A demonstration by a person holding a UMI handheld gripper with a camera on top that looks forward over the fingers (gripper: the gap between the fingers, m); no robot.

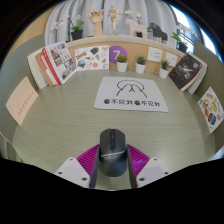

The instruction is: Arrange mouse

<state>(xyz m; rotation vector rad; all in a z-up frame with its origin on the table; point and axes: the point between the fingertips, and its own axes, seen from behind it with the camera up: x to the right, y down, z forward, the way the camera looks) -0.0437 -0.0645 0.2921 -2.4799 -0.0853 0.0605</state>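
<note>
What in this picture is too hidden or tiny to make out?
- Gripper view: the mouse sits between the jaws; its near end runs out of view below, and whether the pads press on it cannot be told.
- The white sign beyond it: print too small to read.
- The books and small plants at the back: details too small.

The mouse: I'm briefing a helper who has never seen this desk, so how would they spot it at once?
Start at the pale desk ringed by propped-up booklets, then find the white sign lying flat at its centre. Nearer than it, between the hand-held gripper's magenta pads, sits the mouse: the only dark, rounded object there.
</note>
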